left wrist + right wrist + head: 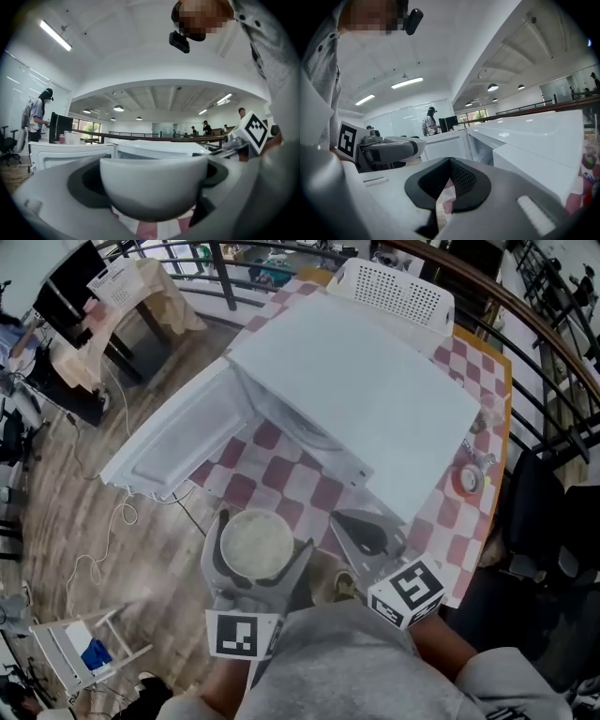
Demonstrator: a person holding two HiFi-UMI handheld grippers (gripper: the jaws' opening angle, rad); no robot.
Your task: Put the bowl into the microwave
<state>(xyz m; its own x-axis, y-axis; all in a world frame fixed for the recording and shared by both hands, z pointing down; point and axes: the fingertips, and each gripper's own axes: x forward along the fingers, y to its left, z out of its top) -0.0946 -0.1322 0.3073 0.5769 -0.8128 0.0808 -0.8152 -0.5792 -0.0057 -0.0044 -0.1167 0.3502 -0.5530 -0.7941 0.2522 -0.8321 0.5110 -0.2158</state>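
On the checked table the microwave stands with its door open; the left gripper clamps the bowl just before it, opening straight ahead; the right gripper is closed, empty.

No word, brand or number could be read. Only black-and-white square patterns, not letters, were shown on the two cubes in front of the microwave: the left marker cube below its open door and the right marker cube below its body. Printed lines were seen on a sheet of paper on a desk well to the left of the microwave, too small to be made out.
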